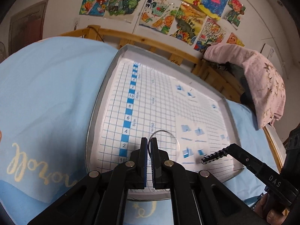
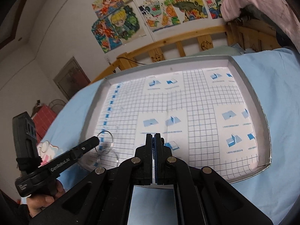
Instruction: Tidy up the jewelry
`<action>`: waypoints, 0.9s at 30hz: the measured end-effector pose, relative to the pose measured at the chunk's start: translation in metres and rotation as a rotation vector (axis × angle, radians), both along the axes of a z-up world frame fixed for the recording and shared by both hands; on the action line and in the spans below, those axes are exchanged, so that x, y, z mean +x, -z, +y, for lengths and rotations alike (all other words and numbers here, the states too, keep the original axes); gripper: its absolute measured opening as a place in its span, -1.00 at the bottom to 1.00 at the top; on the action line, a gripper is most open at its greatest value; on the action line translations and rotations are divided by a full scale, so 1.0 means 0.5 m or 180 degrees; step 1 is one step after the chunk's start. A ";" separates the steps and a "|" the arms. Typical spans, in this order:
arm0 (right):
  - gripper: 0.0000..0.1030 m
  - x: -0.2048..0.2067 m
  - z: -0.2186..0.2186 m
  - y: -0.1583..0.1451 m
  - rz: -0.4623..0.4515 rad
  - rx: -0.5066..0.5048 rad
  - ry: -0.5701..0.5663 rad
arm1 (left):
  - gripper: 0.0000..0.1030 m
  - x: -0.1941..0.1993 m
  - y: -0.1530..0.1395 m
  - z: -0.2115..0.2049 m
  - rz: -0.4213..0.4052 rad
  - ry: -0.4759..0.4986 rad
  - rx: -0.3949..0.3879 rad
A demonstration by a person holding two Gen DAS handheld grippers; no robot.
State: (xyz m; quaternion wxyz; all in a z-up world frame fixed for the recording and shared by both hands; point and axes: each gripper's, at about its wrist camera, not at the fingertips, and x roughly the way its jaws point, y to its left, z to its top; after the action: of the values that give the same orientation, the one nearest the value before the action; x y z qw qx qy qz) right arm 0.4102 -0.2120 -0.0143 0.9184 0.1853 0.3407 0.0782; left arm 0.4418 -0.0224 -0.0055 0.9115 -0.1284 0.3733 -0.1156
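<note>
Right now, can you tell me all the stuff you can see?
thin ring: one, dark wire hoop, pinched in the left tool above the tray
clear round dish: one, see-through, tray's near left corner
tray: one, grey rim, white floor with blue grid, on the bed
bedsheet: one, light blue, under the tray
bed rail: one, wooden, behind the tray
drawings: several, colourful, on the wall
pink cloth: one, over the bed end
left tool: black, shut on the ring
right tool: black, shut, empty
</note>
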 end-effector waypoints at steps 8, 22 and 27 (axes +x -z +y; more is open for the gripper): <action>-0.65 0.008 -0.007 0.003 0.0069 -0.0233 0.0085 | 0.15 -0.013 0.009 0.006 -0.0050 -0.0174 0.0066; 0.57 -0.181 -0.045 -0.109 -0.0588 -0.0655 0.0332 | 0.99 -0.198 -0.096 0.022 -0.0901 -0.0351 0.0355; 0.97 -0.275 -0.057 -0.142 -0.0854 -0.0700 0.0396 | 1.00 -0.314 -0.125 0.023 -0.1183 -0.0397 0.0442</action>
State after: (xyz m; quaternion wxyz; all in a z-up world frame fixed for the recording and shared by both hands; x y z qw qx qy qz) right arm 0.2725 -0.2405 0.0565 0.9734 0.0923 0.2095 0.0075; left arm 0.2848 -0.0110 0.0572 0.9767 -0.0646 0.1971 -0.0546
